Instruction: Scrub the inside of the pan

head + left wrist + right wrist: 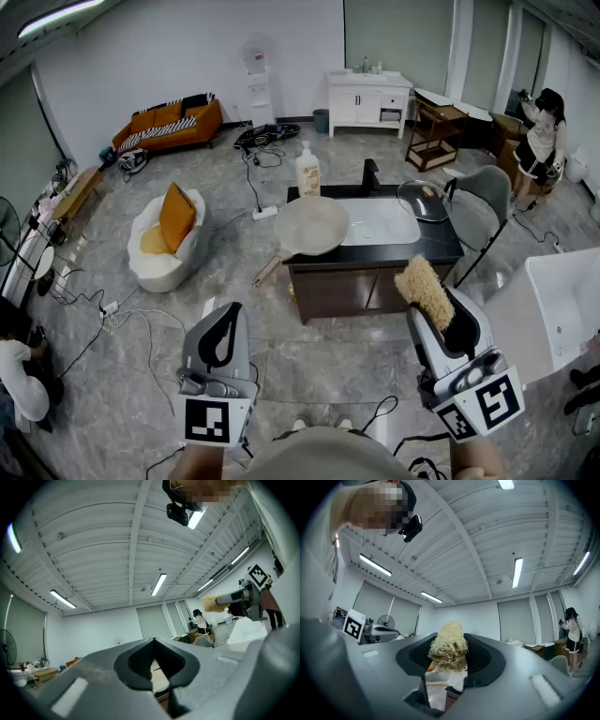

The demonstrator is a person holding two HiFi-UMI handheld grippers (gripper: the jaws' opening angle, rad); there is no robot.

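A pale round pan [311, 225] rests on the left end of a black counter [441, 246], its wooden handle [266, 272] jutting past the edge. Both grippers are held low and well short of the counter, pointing upward. My left gripper [228, 314] is shut with nothing between its jaws, as the left gripper view [153, 641] confirms. My right gripper [441, 305] is shut on a straw-coloured fibrous scrubber [424, 289], which stands up between the jaws in the right gripper view [449, 651]. The left gripper view also catches that scrubber [212, 604] at the right.
On the counter are a white sink [380, 223], a soap bottle [307, 171] and a glass lid [424, 200]. A grey chair [483, 202] stands at its right end, a white tub [553, 309] nearer right. Cables [122, 314] and a beanbag [167, 234] lie left. A person [539, 141] stands far right.
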